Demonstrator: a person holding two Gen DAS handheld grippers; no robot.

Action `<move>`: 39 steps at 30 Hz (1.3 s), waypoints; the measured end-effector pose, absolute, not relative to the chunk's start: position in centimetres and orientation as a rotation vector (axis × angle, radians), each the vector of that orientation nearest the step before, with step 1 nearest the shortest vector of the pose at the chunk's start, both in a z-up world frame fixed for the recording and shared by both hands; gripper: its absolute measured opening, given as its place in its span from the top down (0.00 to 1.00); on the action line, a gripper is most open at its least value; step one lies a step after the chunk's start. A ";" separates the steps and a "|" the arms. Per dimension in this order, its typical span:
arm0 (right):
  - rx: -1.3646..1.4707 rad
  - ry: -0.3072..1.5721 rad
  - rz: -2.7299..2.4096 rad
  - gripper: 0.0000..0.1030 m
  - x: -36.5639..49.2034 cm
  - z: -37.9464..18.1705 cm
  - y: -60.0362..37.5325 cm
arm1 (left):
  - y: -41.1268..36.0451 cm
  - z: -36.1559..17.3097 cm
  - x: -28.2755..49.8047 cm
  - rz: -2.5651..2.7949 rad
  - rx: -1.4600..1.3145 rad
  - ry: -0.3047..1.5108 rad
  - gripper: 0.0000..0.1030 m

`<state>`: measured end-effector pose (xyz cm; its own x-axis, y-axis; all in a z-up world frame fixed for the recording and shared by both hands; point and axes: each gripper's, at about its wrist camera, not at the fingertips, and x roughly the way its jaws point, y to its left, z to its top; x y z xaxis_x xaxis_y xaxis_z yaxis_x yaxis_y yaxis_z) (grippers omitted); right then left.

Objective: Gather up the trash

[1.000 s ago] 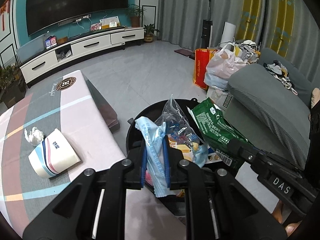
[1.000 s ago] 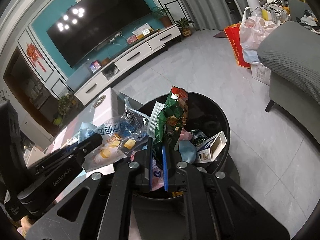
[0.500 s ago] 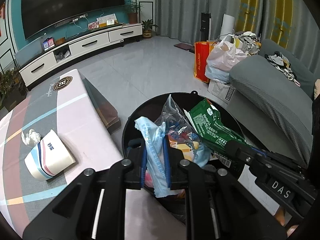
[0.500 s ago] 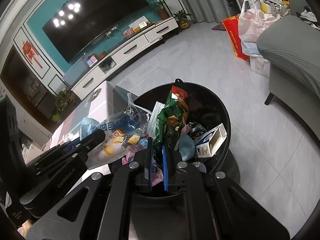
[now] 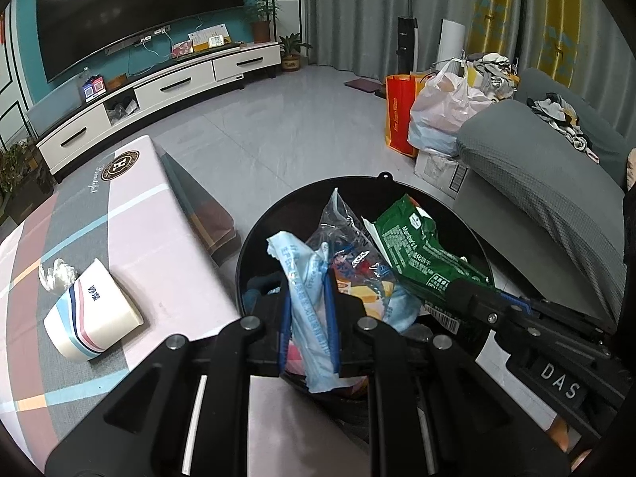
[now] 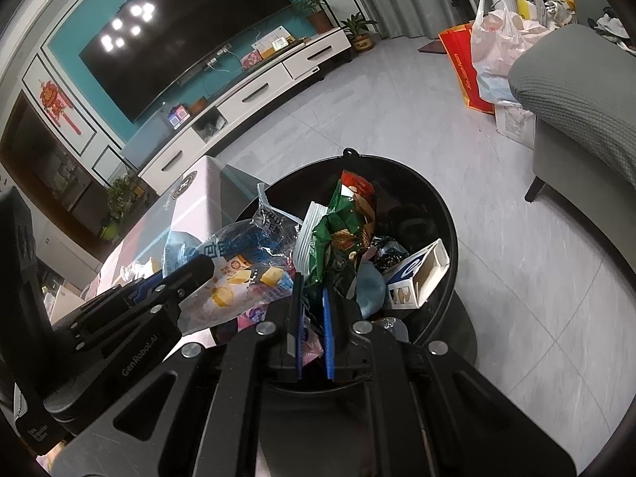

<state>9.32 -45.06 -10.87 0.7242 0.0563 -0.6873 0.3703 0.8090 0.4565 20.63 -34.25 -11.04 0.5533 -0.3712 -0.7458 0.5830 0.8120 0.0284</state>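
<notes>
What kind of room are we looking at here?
Most likely a home living room: a large wall-mounted television above a long white media cabinet, a grey sofa, and a low table with a patterned cloth beside a black trash bin.

We see two matte black plastic hand-held grippers, angular and ribbed with triangular cut-outs. On the left gripper, thin blue pads line the inner faces of the fingers; four round silver screw heads sit across the linkage arms. The right gripper shows the same blue pads and silver screws. Its side carries raised white letters "DAS". The left one's flank reads "GenRobot.AI" in white.
</notes>
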 end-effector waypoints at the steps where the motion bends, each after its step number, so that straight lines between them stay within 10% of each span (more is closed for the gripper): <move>1: 0.618 0.753 -0.185 0.91 9.3 -10.9 -45.1 | -34.3 -11.1 20.6 -0.572 0.289 0.806 0.85; 17: 0.608 0.780 -0.189 0.89 9.7 -11.5 -44.9 | -34.9 -11.8 20.6 -0.575 0.323 0.822 0.81; 39: 0.611 0.759 -0.221 0.73 9.0 -11.4 -45.3 | -34.3 -11.1 20.2 -0.582 0.312 0.785 0.52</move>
<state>8.96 -45.27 -11.36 0.7125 0.0269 -0.7011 0.3997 0.8057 0.4371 20.16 -34.28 -11.06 0.5628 -0.3729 -0.7377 0.5972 0.8005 0.0510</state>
